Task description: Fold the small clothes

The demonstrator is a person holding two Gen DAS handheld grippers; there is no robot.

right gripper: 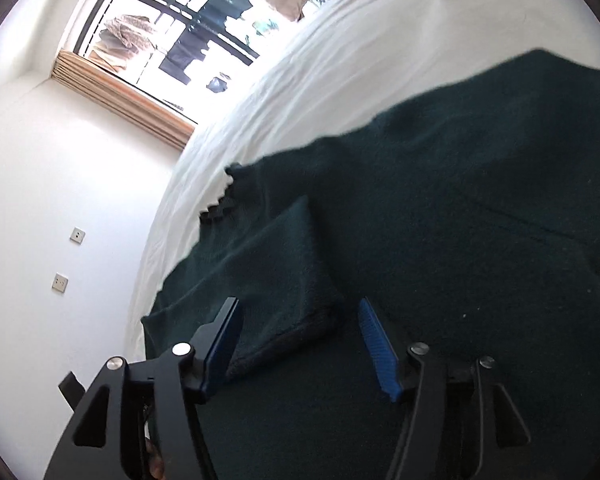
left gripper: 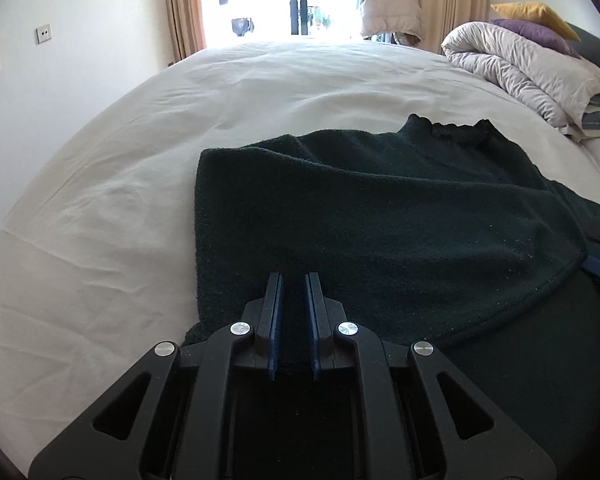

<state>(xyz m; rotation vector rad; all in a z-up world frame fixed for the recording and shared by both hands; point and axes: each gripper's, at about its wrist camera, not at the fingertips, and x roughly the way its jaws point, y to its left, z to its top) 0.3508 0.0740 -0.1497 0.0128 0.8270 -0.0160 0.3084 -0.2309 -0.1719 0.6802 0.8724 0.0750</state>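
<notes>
A dark green knit sweater [left gripper: 400,216] lies on the white bed sheet [left gripper: 120,168], its frilled collar at the far end. Its left side is folded in, with a straight left edge. My left gripper [left gripper: 294,280] hovers over the sweater's near left part, its blue-padded jaws nearly closed with a narrow gap and nothing between them. In the right wrist view the sweater [right gripper: 460,200] fills the frame. My right gripper [right gripper: 300,312] is open, its jaws to either side of a folded sleeve cuff [right gripper: 288,312] that lies on the sweater's body.
A rolled white duvet [left gripper: 520,68] with purple and yellow pillows sits at the far right of the bed. A bright window [left gripper: 300,0] with curtains is beyond the bed. A white wall [left gripper: 32,80] with sockets runs along the left.
</notes>
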